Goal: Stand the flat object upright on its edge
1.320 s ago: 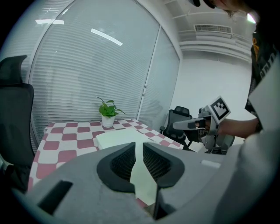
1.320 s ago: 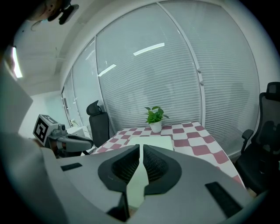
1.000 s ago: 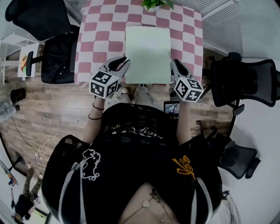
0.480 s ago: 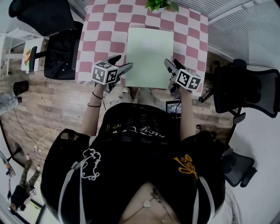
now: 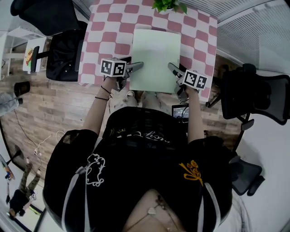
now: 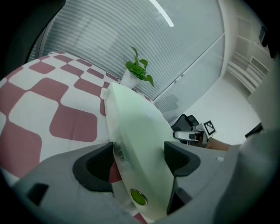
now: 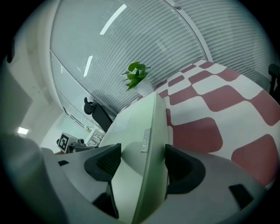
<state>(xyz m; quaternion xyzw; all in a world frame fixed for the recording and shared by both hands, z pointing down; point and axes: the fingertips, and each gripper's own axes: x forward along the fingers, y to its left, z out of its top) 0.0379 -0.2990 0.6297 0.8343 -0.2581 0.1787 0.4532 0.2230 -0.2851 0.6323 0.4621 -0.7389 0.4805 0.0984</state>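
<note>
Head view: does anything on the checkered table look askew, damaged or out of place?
Nothing stands out. The pale green flat object lies flat and roughly square to the table, with no visible damage; the plant stands upright. The left gripper and right gripper, jaws just opened, straddle its side edges.

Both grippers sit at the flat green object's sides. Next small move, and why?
Probably close both jaws. The left gripper and right gripper have just been opening, and each straddles a side edge of the flat green object, which lies flat on the checkered table; nothing is gripped yet.
</note>
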